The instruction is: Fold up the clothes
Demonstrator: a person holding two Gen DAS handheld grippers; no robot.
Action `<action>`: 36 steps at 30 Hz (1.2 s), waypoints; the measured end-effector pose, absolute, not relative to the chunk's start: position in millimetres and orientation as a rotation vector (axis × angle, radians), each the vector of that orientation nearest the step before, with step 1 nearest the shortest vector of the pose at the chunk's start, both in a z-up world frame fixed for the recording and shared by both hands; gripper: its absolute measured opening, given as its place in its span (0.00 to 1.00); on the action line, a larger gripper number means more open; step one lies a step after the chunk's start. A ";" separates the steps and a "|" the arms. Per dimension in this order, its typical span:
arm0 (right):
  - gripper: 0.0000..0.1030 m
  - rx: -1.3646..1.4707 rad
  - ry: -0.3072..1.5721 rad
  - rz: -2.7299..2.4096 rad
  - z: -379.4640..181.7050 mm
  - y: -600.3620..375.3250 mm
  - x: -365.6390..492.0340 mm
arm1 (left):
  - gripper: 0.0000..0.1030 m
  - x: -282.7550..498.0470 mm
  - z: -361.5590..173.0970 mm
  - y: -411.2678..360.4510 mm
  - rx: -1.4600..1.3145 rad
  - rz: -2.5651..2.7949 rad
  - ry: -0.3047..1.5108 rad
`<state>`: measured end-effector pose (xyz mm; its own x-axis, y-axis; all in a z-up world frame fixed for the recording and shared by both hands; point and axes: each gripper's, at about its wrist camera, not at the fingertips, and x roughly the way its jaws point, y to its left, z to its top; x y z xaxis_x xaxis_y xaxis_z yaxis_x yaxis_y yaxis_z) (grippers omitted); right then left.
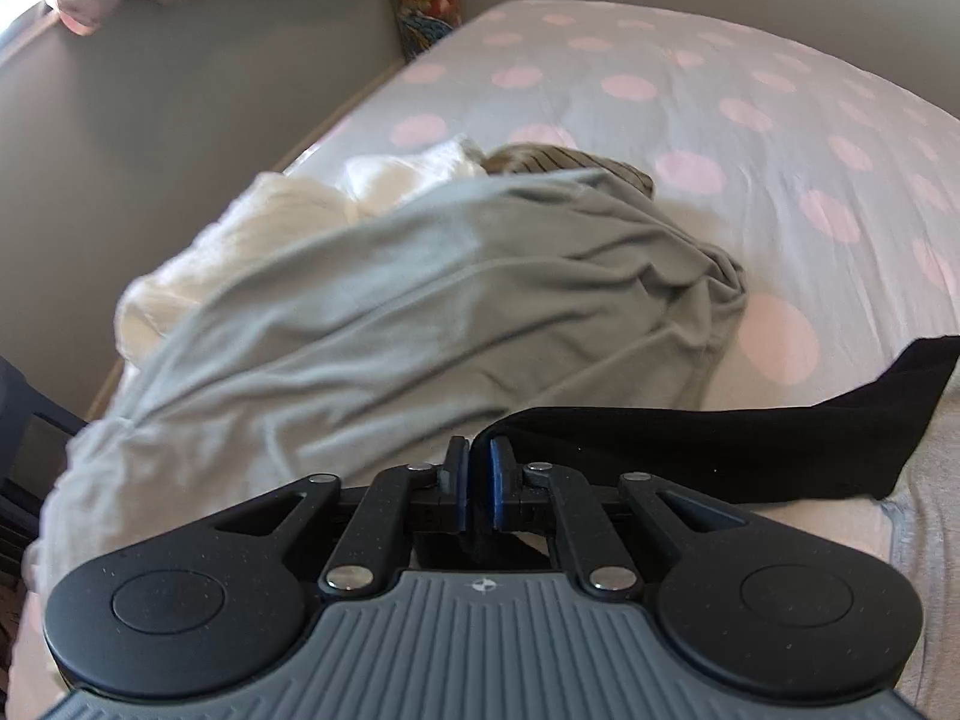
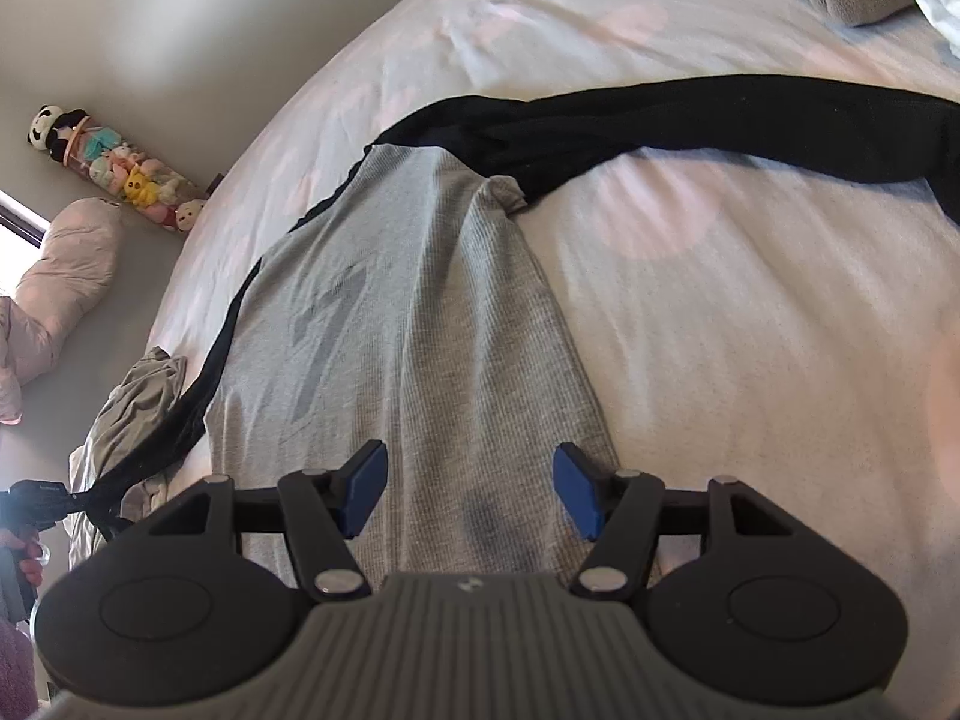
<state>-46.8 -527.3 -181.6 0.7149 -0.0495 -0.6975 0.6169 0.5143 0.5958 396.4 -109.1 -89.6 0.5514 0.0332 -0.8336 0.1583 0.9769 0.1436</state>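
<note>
Two garments are laid across the bed (image 2: 690, 300): a grey top (image 2: 408, 312) lying flat, and a black garment (image 2: 690, 120) stretched around it. One end of the black garment is pinched between the nearly closed jaws of the left gripper (image 1: 479, 468). The right gripper (image 2: 468, 492) is held over the grey top's near end, jaws spread wide and holding nothing. A pile (image 1: 372, 300) of grey and white clothes is heaped near the bed's edge by the wall. A tube of plush toys (image 2: 120, 171) is stood in the corner. Open sheet is seen beyond the black garment.
</note>
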 end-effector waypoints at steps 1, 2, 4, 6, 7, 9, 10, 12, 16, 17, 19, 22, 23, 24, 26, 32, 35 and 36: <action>0.63 0.954 0.678 -0.441 -181.4 -527.3 -46.5 | 0.13 392.4 -91.3 -112.0 0.224 -0.075 0.977; 0.62 0.950 0.675 -0.442 -180.4 -527.0 -46.9 | 0.20 387.9 -92.5 -114.9 0.236 -0.076 0.966; 0.59 0.943 0.664 -0.442 -177.3 -526.0 -48.6 | 0.28 375.3 -89.8 -119.6 0.244 -0.086 0.939; 0.59 0.936 0.653 -0.441 -174.2 -525.0 -50.3 | 0.29 360.6 -85.0 -123.2 0.229 -0.106 0.924; 0.59 0.933 0.647 -0.441 -172.6 -524.6 -51.2 | 0.29 352.5 -81.3 -126.0 0.207 -0.132 0.932; 0.57 0.932 0.638 -0.441 -169.5 -523.6 -53.7 | 0.29 330.9 -74.5 -132.8 0.162 -0.212 0.972; 0.57 0.930 0.631 -0.442 -167.2 -522.8 -55.8 | 0.29 318.0 -71.5 -139.8 0.151 -0.257 0.997; 0.57 0.923 0.612 -0.448 -162.0 -521.0 -60.8 | 0.29 287.8 -69.4 -155.9 0.170 -0.346 1.038; 0.57 0.929 0.568 -0.459 -154.4 -517.3 -74.5 | 0.29 219.7 -79.0 -192.4 0.236 -0.535 1.167; 0.57 0.936 0.560 -0.461 -153.6 -517.0 -77.6 | 0.29 205.2 -83.3 -200.0 0.247 -0.573 1.203; 0.57 0.950 0.543 -0.467 -152.0 -516.5 -83.9 | 0.29 177.8 -93.7 -212.4 0.262 -0.631 1.271; 0.57 0.954 0.531 -0.464 -151.3 -516.0 -87.0 | 0.29 148.2 -107.8 -228.4 0.297 -0.660 1.320; 0.57 0.954 0.527 -0.463 -151.2 -515.9 -87.7 | 0.29 141.7 -111.9 -233.6 0.321 -0.651 1.329; 0.57 0.955 0.524 -0.462 -151.0 -515.7 -88.5 | 0.29 137.0 -115.8 -238.3 0.341 -0.642 1.340; 0.58 0.956 0.517 -0.460 -150.7 -515.4 -89.9 | 0.29 131.7 -123.9 -245.4 0.361 -0.633 1.369; 0.58 0.969 0.498 -0.448 -151.4 -516.4 -94.4 | 0.29 121.8 -143.6 -261.9 0.363 -0.604 1.450; 0.58 0.977 0.492 -0.441 -152.0 -517.6 -96.4 | 0.29 117.8 -156.5 -267.5 0.376 -0.582 1.489; 0.58 0.979 0.490 -0.439 -151.9 -517.5 -96.9 | 0.28 117.1 -160.7 -269.2 0.382 -0.576 1.495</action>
